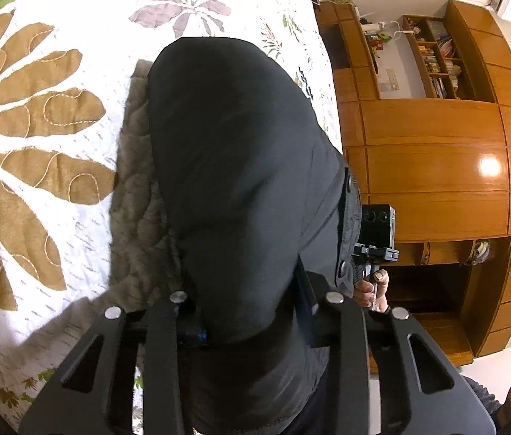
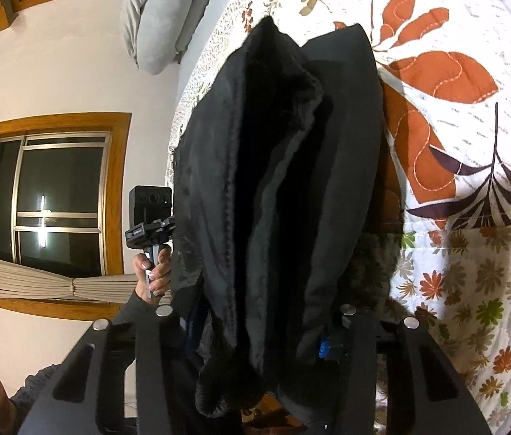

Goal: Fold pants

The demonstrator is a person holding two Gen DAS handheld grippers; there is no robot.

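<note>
Black pants [image 1: 233,166] hang lifted above the bed, held at one end by both grippers. My left gripper [image 1: 251,330] is shut on the pants; the cloth bunches between its fingers and hides the tips. In the right wrist view the pants [image 2: 280,181] hang in long folds with a fuzzy lining showing. My right gripper [image 2: 259,348] is shut on the pants too, fingertips buried in cloth. The right gripper [image 1: 376,232] shows in the left wrist view past the pants' edge, and the left gripper [image 2: 150,221] shows in the right wrist view.
The bed carries a white quilt with brown leaf prints [image 1: 30,137] and orange ones [image 2: 447,69]. A wooden wardrobe with shelves [image 1: 433,166] stands beside the bed. A grey pillow [image 2: 161,14] lies at the bed's head, near a wood-framed window [image 2: 56,195].
</note>
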